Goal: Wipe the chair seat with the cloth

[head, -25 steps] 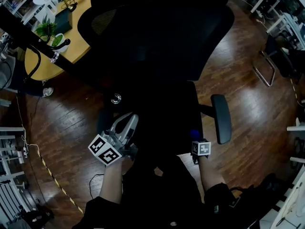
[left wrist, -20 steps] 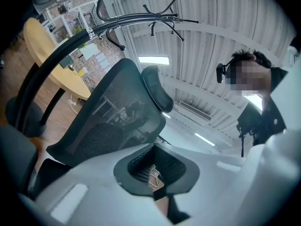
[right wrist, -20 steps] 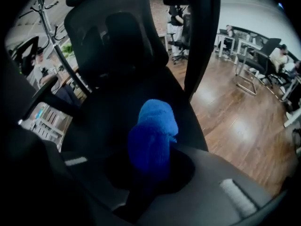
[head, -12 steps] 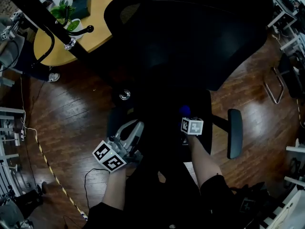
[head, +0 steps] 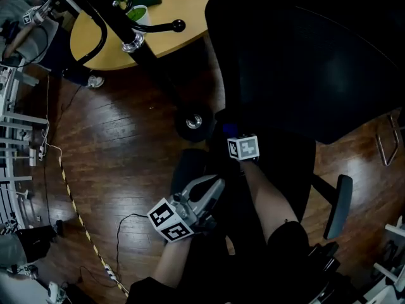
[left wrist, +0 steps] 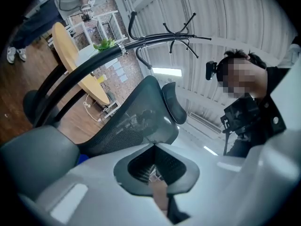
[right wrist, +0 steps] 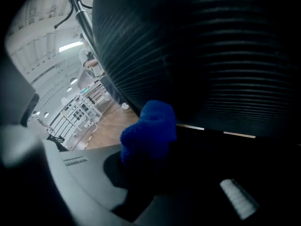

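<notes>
right gripper is clamped on the blue cloth; the wad sticks out past the jaws, so that part's sorted. From the head view that gripper is reached in over the chair seat, up by the seat's back edge, right under where the backrest begins. The right gripper view agrees: the mesh fills most of it, with the cloth just in front of it.

left gripper hangs off the seat's left edge. Its jaws look pressed together with nothing between them, and it's pointing up and away from the seat, so it isn't doing any of the work.

How far along? Honestly hard to say. The seat is basically a black blob in every view, so I can't see any wiped vs unwiped patches, or even be sure the cloth is touching the fabric and not just above it. My guess is it's mid-wipe at the far end of a stroke. The front edge and the side by the armrest would still want a pass

Wooden floor all round, round bench off past the chair, neither matters here
</notes>
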Motion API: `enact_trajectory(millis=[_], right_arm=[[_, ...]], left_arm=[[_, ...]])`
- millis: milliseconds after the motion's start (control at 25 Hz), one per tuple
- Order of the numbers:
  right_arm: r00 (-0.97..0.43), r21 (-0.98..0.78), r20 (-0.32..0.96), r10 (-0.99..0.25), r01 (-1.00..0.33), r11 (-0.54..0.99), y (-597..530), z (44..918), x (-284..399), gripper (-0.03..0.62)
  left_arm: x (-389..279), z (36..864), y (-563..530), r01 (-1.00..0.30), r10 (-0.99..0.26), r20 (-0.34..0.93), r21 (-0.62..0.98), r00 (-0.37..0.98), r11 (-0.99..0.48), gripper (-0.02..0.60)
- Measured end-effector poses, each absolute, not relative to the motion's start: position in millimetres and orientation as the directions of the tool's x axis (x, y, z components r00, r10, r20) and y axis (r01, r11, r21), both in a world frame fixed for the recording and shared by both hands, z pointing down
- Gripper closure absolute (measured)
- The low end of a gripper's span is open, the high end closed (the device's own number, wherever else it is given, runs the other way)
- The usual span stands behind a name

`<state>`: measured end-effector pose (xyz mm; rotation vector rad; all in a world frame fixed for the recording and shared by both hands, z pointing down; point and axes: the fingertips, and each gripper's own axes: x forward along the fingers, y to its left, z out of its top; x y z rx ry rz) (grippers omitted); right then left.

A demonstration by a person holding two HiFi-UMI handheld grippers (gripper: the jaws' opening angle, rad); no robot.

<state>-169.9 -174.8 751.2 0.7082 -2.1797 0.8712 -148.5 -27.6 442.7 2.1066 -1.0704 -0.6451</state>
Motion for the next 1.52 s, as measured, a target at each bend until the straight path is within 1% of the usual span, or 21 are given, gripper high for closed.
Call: enact_trajectory(millis=[200, 280, 360, 520, 840, 1000, 1160, 1320, 1400, 1520], right_arm=[[-0.652, -0.399, 0.719, -0.238, -0.669, 0.627, -166.8, 762.4, -182.9, 0.559], [-0.64, -0.389, 0.723, -0.262, -0.69, 0.61, -173.1, 764.8, -171.9, 0.559], [-0.598, -0.361, 0.744, -0.299, -0.736, 0.574, -184.0, 769.8, -145.4, 0.559], [-0.514, -0.319, 0.774, -0.369, -0.82, 0.474, -200.6, 781.0, -61.0, 0.559], [-0.301, -0.185, 0.817, -0.492, -0.945, 0.271, -224.4, 769.3, 154.6, 0.559], [-0.256, -0.184, 0.802, -0.54, -0.965, 0.185, -224.4, 754.9, 212.7, 0.559], [-0.255, -0.196, 0.796, -0.549, -0.967, 0.165, -222.8, 756.4, 229.6, 0.559], [-0.246, -0.19, 0.781, -0.574, -0.969, 0.158, -223.9, 748.0, 227.4, 0.559], [-0.264, -0.188, 0.772, -0.579, -0.964, 0.189, -220.5, 744.6, 204.6, 0.559], [-0.359, -0.245, 0.755, -0.549, -0.931, 0.271, -211.4, 744.4, 131.3, 0.559]], left_arm=[[-157.4, 448.6, -25.6, -0.502, -0.845, -0.11, 0.761, 0.524, -0.411, 0.591], [-159.2, 450.6, -28.9, -0.509, -0.846, -0.1, 0.76, 0.523, -0.404, 0.591], [-157.9, 451.3, -32.3, -0.512, -0.844, -0.092, 0.758, 0.529, -0.404, 0.591], [-155.4, 452.1, -37.4, -0.526, -0.84, -0.074, 0.75, 0.537, -0.402, 0.591], [-135.3, 449.9, -50.8, -0.531, -0.809, -0.047, 0.732, 0.586, -0.427, 0.591], [-117.7, 452.2, -54.0, -0.52, -0.793, -0.039, 0.735, 0.608, -0.435, 0.589], [-98.0, 449.3, -52.1, -0.509, -0.779, -0.043, 0.734, 0.626, -0.45, 0.591], [-96.5, 445.7, -46.0, -0.514, -0.786, -0.048, 0.731, 0.617, -0.449, 0.591], [-103.6, 443.4, -44.2, -0.515, -0.791, -0.056, 0.73, 0.61, -0.449, 0.59], [-120.0, 439.5, -39.4, -0.519, -0.805, -0.07, 0.731, 0.588, -0.443, 0.591]])
